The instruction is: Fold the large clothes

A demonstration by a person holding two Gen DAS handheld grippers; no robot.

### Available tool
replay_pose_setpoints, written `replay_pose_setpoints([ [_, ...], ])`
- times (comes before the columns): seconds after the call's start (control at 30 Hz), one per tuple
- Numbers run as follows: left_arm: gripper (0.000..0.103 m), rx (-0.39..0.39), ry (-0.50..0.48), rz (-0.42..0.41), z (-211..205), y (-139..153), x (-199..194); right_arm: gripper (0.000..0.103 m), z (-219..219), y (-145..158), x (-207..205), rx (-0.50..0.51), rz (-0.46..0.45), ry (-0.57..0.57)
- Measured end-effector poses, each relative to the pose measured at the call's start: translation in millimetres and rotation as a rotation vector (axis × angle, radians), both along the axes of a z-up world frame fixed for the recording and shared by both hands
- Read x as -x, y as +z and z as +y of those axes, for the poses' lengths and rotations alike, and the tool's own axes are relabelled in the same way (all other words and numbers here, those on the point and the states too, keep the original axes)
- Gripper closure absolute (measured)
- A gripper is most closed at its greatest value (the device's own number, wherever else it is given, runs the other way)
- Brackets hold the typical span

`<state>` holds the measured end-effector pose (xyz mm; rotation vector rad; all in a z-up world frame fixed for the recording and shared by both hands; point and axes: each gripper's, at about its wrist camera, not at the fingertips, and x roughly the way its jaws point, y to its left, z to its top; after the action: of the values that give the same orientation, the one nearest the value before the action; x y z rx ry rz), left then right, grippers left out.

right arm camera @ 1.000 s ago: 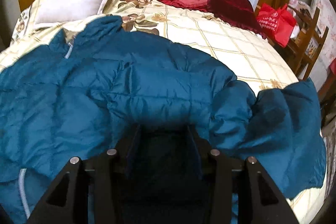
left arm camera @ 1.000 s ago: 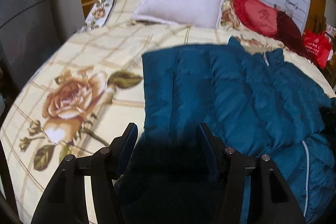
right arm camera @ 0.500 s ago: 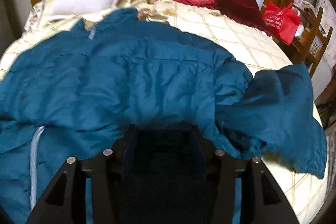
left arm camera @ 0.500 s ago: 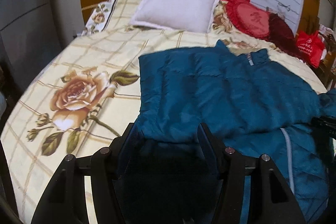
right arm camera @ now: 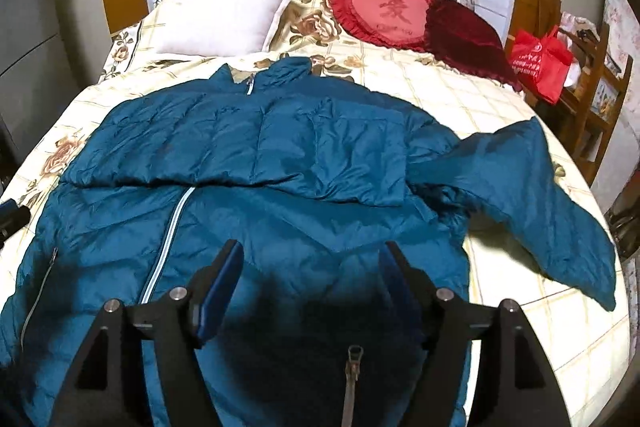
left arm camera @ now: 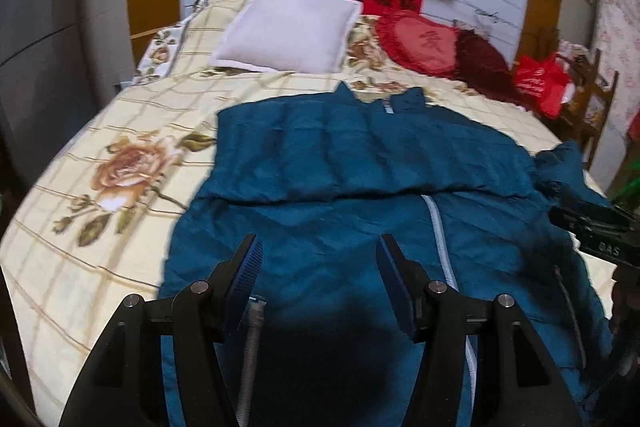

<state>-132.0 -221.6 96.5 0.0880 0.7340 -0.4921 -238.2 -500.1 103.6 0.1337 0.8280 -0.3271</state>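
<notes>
A large teal puffer jacket (left arm camera: 360, 187) lies front up on the bed, zipper (right arm camera: 172, 223) closed, collar toward the pillows. One sleeve is folded across the chest (right arm camera: 256, 147). The other sleeve (right arm camera: 532, 195) lies spread out to the right on the sheet. My left gripper (left arm camera: 318, 251) is open and empty above the jacket's lower left part. My right gripper (right arm camera: 310, 259) is open and empty above the jacket's lower middle (right arm camera: 320, 239). The right gripper also shows at the right edge of the left wrist view (left arm camera: 596, 227).
The bed has a cream floral sheet (left arm camera: 120, 187). A white pillow (right arm camera: 228, 15), a red heart cushion (right arm camera: 388, 15) and a dark red cushion (right arm camera: 468, 35) lie at the head. A wooden chair with a red bag (right arm camera: 540, 63) stands at the right. A TV hangs on the wall.
Both grippers have pulled back from the jacket toward the foot of the bed and opened. The sleeve they carried now lies folded across the chest.
</notes>
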Motion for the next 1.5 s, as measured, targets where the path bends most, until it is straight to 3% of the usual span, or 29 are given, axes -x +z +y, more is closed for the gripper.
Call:
replay_pose_setpoints([
  [0.13, 0.035, -0.014, 0.005, -0.002, -2, -12, -2, 0.028, 6, 7, 2, 0.036, -0.009, -0.004],
  [0.27, 0.035, 0.036, 0.025, 0.037, 4, -19, -9, 0.027, 16, 9, 0, 0.066, -0.035, 0.003],
  [0.57, 0.035, 0.041, 0.044, 0.032, 8, -21, -15, 0.026, 14, 2, -3, 0.114, -0.01, -0.004],
  [0.8, 0.035, 0.025, 0.035, -0.006, 3, -18, -12, 0.026, 3, -8, -3, 0.092, 0.017, -0.028],
  [1.03, 0.035, 0.017, 0.056, 0.013, 5, -20, -20, 0.026, 2, -14, -6, 0.073, 0.024, -0.029],
  [1.27, 0.035, 0.035, 0.063, 0.004, 5, -9, -18, 0.026, 1, -12, 1, 0.072, 0.027, -0.033],
  [1.5, 0.035, 0.027, 0.034, -0.005, -20, 12, -7, 0.025, -2, -4, 18, 0.079, 0.0, -0.02],
])
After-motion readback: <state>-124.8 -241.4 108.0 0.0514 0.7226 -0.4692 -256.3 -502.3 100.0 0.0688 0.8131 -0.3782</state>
